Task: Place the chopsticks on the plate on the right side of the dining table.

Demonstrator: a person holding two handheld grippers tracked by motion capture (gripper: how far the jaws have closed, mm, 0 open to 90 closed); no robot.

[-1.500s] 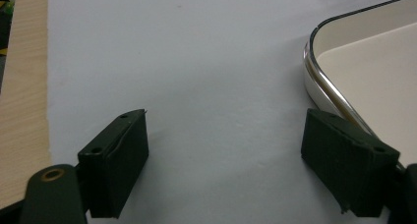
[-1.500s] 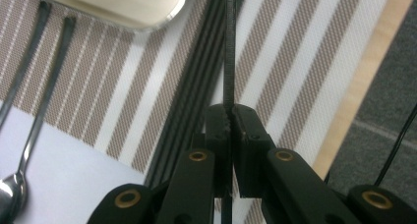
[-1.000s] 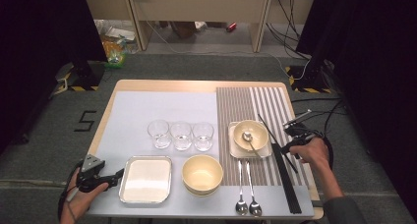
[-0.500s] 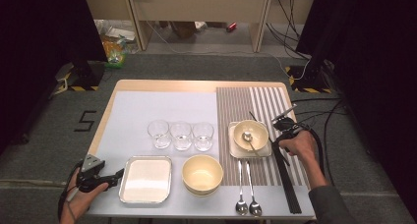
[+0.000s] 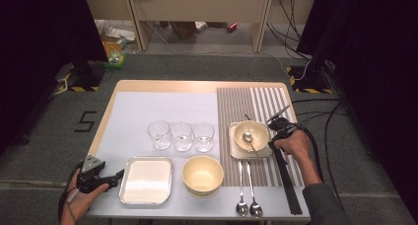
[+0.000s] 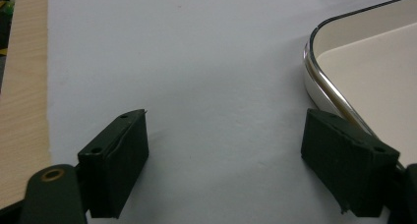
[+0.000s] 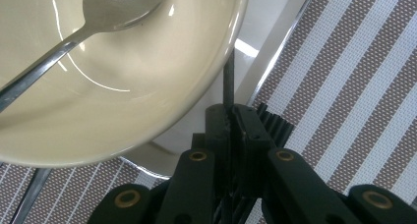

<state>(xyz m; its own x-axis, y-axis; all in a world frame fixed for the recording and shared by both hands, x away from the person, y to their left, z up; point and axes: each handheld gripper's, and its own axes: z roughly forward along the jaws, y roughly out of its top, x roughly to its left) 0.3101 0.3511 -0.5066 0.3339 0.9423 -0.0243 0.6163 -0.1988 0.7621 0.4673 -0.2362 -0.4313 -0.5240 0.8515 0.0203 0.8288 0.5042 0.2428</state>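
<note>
- Right gripper has its jaws clamped shut on a thin dark chopstick; in the right gripper view the stick rises from between the pads and passes under the rim of the cream bowl.
- In the high view the right gripper sits just beside the bowl, which stands on a small square plate on the striped placemat.
- A spoon lies inside the bowl, handle sticking out over the rim.
- More black chopsticks lie along the mat's right edge, near the right hand.
- Handling guess: chopstick is light, stiff and thin, likely smooth, so it can swivel or slip in the pads. A hold nearer mid-length would probably keep it from pivoting; the current hold looks close to one end, cannot tell exactly.
- The tip is close to the bowl and plate, so a nudge could rattle the crockery.
- Left gripper has its jaws wide apart with nothing between them, resting over the pale mat just beside the metal-rimmed tray.
- Three glasses, a second bowl and two spoons stand apart, untouched.
</note>
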